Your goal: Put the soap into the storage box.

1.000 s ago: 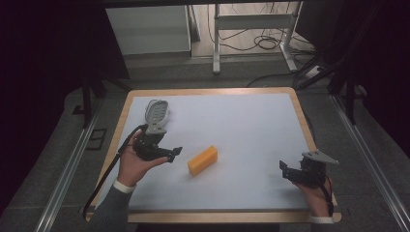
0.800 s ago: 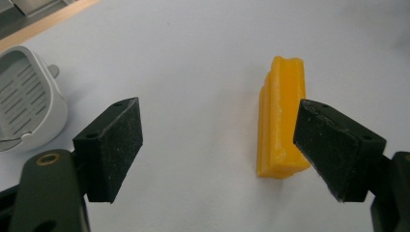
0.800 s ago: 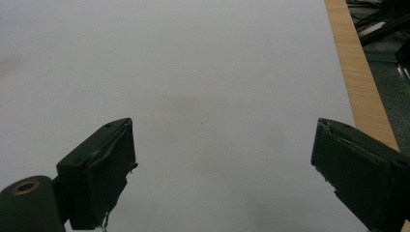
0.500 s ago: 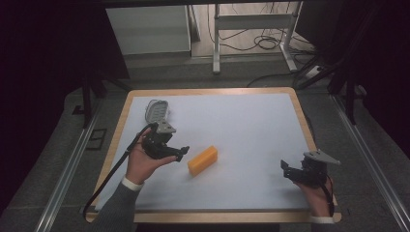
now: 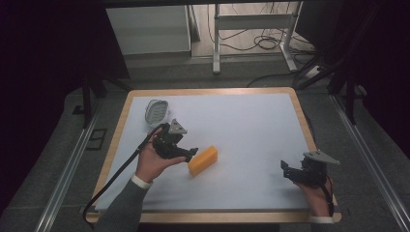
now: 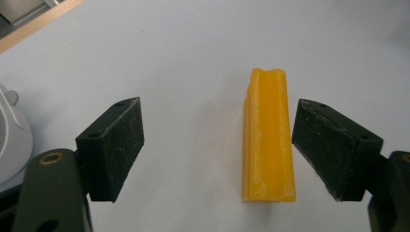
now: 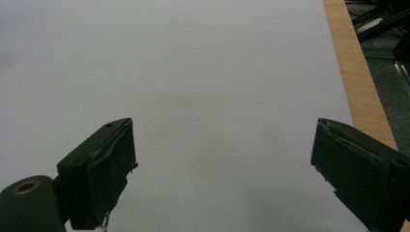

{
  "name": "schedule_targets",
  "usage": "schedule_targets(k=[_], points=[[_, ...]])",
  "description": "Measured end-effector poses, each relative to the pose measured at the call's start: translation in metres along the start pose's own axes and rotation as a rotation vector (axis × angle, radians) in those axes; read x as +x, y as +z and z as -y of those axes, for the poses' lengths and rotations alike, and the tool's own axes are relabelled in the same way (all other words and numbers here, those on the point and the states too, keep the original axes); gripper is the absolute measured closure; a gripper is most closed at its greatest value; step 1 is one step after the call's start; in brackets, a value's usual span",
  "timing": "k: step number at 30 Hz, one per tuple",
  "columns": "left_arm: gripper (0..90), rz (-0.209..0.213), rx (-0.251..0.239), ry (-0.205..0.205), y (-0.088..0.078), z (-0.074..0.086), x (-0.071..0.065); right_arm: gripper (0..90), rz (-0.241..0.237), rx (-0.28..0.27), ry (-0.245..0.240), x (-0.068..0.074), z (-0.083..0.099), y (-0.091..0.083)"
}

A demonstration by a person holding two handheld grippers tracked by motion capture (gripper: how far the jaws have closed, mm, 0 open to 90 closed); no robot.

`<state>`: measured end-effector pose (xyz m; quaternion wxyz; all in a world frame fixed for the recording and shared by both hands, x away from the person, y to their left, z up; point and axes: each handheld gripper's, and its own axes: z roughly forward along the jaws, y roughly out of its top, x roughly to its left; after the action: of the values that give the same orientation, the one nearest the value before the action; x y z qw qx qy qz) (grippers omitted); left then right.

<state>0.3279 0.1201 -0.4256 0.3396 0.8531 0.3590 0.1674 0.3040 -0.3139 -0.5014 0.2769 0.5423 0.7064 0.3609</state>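
On my desk (image 5: 251,121), a white sheet (image 5: 241,145) covers nearly the whole top, leaving a wooden rim bare. A pale ribbed dish (image 5: 156,111) lies at the far left corner. Beyond the desk, cables (image 5: 261,43) trail across the floor between metal legs (image 5: 216,38).

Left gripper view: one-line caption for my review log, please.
Open left gripper straddles a yellow block lying on the white table, block close to one jaw.
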Motion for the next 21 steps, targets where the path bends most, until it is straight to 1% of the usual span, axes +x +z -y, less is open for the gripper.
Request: schedule_targets(k=[3, 5, 8, 9, 10, 11, 14, 16, 17, 18, 20, 21], points=[[20.7, 0.007, 0.000, -0.004, 0.003, 0.000, -0.001, 8.9, 0.000, 0.002, 0.000, 0.000, 0.000, 0.000], [21.0, 0.026, 0.019, -0.003, 0.011, 0.000, -0.004, 8.9, -0.001, 0.003, -0.001, 0.001, 0.000, 0.000], [21.4, 0.035, 0.032, -0.002, 0.018, 0.000, -0.005, 8.9, -0.001, 0.004, -0.002, 0.001, 0.000, 0.001], [21.6, 0.035, 0.032, -0.002, 0.018, 0.000, -0.005, 8.9, -0.001, 0.004, -0.002, 0.001, 0.000, 0.001], [21.6, 0.037, 0.039, -0.004, 0.022, 0.000, -0.005, 8.9, 0.000, 0.004, -0.003, 0.001, 0.000, 0.001], [23.9, 0.044, 0.049, -0.005, 0.026, 0.000, -0.005, 8.9, 0.002, 0.007, -0.002, 0.000, 0.001, 0.001], [24.7, 0.029, 0.077, 0.011, 0.033, -0.001, -0.009, 8.9, 0.003, 0.009, 0.002, 0.000, 0.001, 0.002], [24.7, 0.037, 0.083, 0.015, 0.036, -0.003, -0.011, 8.8, 0.003, 0.011, -0.001, 0.000, 0.002, 0.003], [24.7, 0.050, 0.095, 0.023, 0.041, -0.005, -0.015, 8.9, 0.003, 0.012, -0.002, 0.000, 0.002, 0.003], [24.7, 0.052, 0.100, 0.026, 0.044, -0.005, -0.017, 8.9, 0.002, 0.012, -0.001, 0.000, 0.002, 0.003], [24.9, 0.064, 0.110, 0.018, 0.049, -0.004, -0.018, 8.8, 0.003, 0.011, -0.001, 0.000, 0.002, 0.002], [25.0, 0.064, 0.110, 0.018, 0.049, -0.004, -0.018, 8.8, 0.003, 0.011, -0.001, 0.000, 0.002, 0.002]])
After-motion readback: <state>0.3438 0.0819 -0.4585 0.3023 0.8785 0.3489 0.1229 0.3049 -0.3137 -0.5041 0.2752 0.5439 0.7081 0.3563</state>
